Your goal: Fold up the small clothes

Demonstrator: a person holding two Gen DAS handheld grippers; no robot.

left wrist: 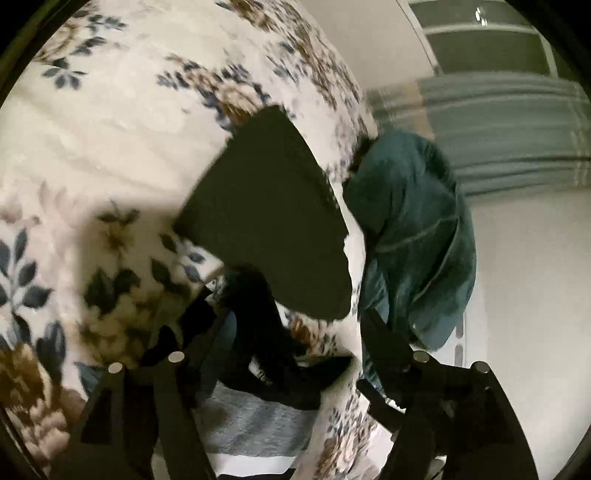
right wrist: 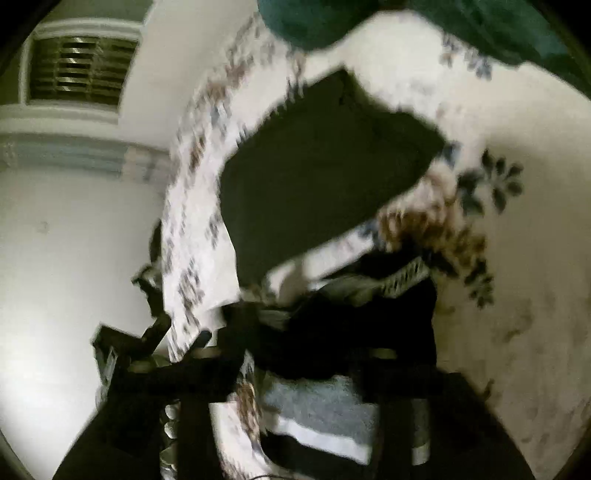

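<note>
A folded dark green garment lies flat on a floral bedspread; it also shows in the right wrist view. A black, grey and white striped garment lies bunched close under both cameras, also in the right wrist view. My left gripper is open, its fingers standing either side of the striped garment's black end. My right gripper hangs over the same garment; blur and darkness hide how its jaws stand.
A crumpled teal garment lies at the bed's edge beyond the dark green one, also in the right wrist view. Past the edge are a white wall, a striped cloth and a vent.
</note>
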